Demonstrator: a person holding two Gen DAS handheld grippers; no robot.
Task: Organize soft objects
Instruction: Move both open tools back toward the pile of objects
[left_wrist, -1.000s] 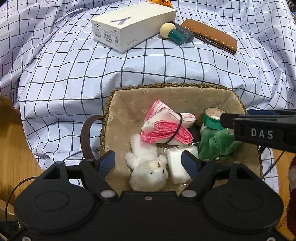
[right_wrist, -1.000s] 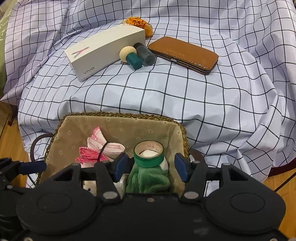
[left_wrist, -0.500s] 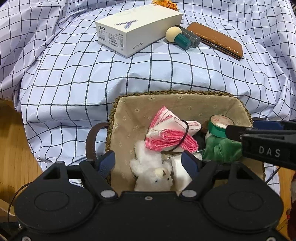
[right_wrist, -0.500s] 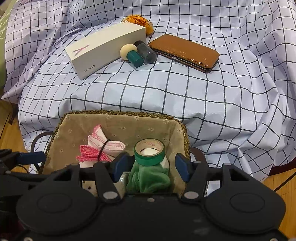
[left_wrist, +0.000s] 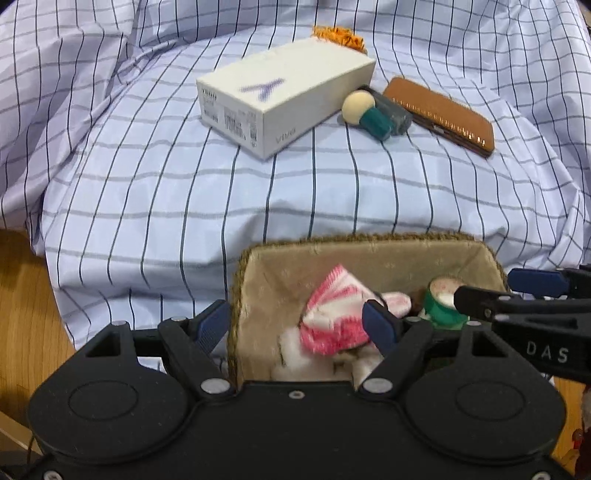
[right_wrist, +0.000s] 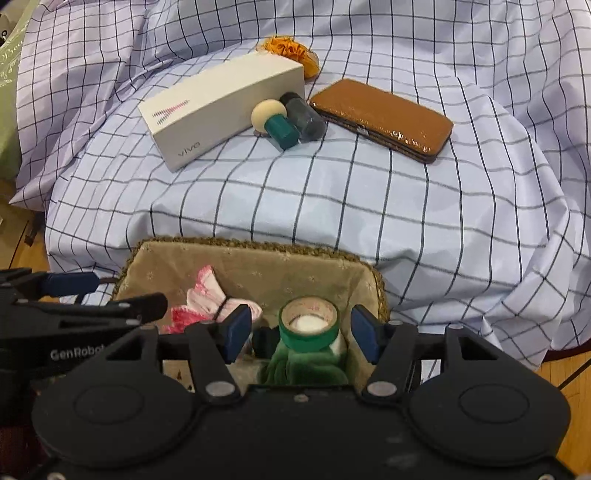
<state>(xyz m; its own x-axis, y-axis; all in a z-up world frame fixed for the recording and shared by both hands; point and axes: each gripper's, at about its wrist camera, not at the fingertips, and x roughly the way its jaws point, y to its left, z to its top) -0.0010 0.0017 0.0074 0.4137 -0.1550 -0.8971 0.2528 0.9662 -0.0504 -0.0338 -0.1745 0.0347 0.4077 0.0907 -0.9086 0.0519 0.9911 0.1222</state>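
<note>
1. Two grippers hang over a woven basket (right_wrist: 375, 275) lined with tan cloth, which sits at the near edge of a checked cloth (right_wrist: 332, 199)
2. The left gripper (left_wrist: 295, 325) stands with its jaws apart and nothing pressed between them; its left finger lies outside the basket's left wall and its right finger over the pink-and-white cloth bundle (left_wrist: 332, 321)
3. The right gripper (right_wrist: 299, 332) has its jaws released, with a green tape roll (right_wrist: 308, 328) and a green plush piece (right_wrist: 306, 363) between the fingers but clear of both pads
4. The bundle lies in the middle of the basket, bound by a dark band, with a white plush toy (left_wrist: 291, 347) beneath it
5. Farther back on the cloth lie a white box (right_wrist: 221, 107), a small teal bottle (right_wrist: 275, 123), a brown case (right_wrist: 384, 116) and an orange flower-like piece (right_wrist: 291, 51), all well apart from the basket
</note>
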